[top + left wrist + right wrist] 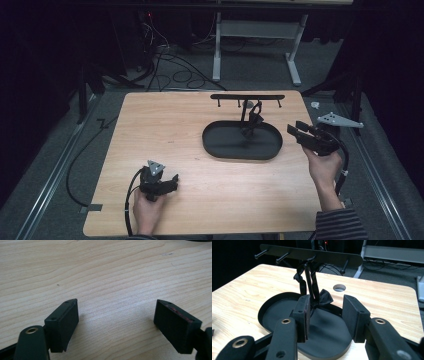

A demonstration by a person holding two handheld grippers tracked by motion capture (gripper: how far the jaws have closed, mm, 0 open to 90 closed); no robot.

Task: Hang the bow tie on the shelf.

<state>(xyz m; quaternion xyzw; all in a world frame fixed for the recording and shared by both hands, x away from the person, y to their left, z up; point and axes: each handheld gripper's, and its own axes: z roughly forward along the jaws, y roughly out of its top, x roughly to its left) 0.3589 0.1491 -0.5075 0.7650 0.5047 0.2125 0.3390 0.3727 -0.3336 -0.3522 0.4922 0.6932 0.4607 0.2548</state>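
Note:
A black bow tie (252, 121) hangs by its strap from a peg of the black rack (247, 97) at the table's back. Its lower end reaches the black oval tray (222, 142). In the right gripper view the bow tie's knot (325, 298) dangles just above the tray (329, 337), below the rack (312, 252). My right gripper (296, 129) is open just off the tray's right end, a short way from the bow tie. Its jaws (325, 312) hold nothing. My left gripper (171, 183) rests open at the front left over bare wood (122, 325).
A round cable hole (339, 287) pierces the wooden table (165, 125) behind the tray. Cables (172, 70) and a white desk frame (260, 35) stand on the floor beyond the table. Metal rails (55, 170) run along both sides.

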